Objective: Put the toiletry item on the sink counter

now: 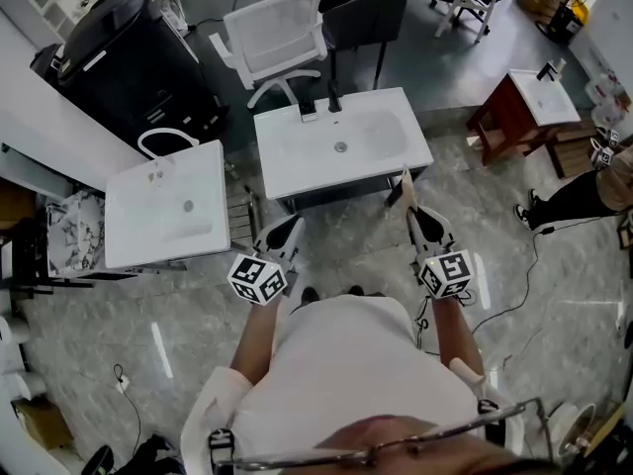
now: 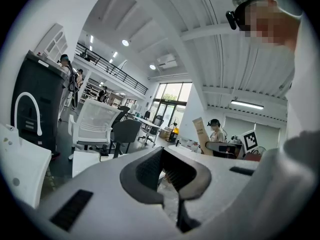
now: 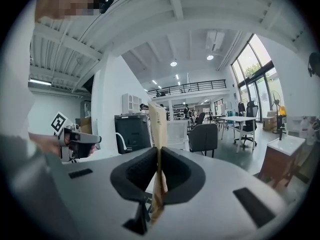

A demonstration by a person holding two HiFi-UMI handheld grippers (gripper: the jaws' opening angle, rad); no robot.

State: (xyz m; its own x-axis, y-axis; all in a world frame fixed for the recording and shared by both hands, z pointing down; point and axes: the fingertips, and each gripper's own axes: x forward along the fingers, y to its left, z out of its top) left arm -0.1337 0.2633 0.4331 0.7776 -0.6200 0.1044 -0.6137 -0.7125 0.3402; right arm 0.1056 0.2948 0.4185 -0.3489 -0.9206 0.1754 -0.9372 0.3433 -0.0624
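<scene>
The toiletry item is a thin, flat tan packet [image 3: 158,126]. It stands upright between the pads of my right gripper [image 3: 159,153], which is shut on it. In the head view the packet [image 1: 404,188] sticks out ahead of the right gripper [image 1: 415,214], just in front of the near right corner of the white sink counter [image 1: 287,161]. That counter has a basin and a dark faucet [image 1: 334,100] at its far edge. My left gripper [image 1: 287,230] hangs level with the right one, near the counter's front left corner. Its jaws [image 2: 162,151] meet at the tips with nothing between them.
A second white sink unit [image 1: 138,236] stands at the left, behind it a black cabinet [image 1: 129,62]. A white mesh chair [image 1: 275,36] and a dark chair [image 1: 362,23] stand beyond the counter. A small sink on a wooden stand [image 1: 534,102] and someone's leg [image 1: 569,201] are at the right.
</scene>
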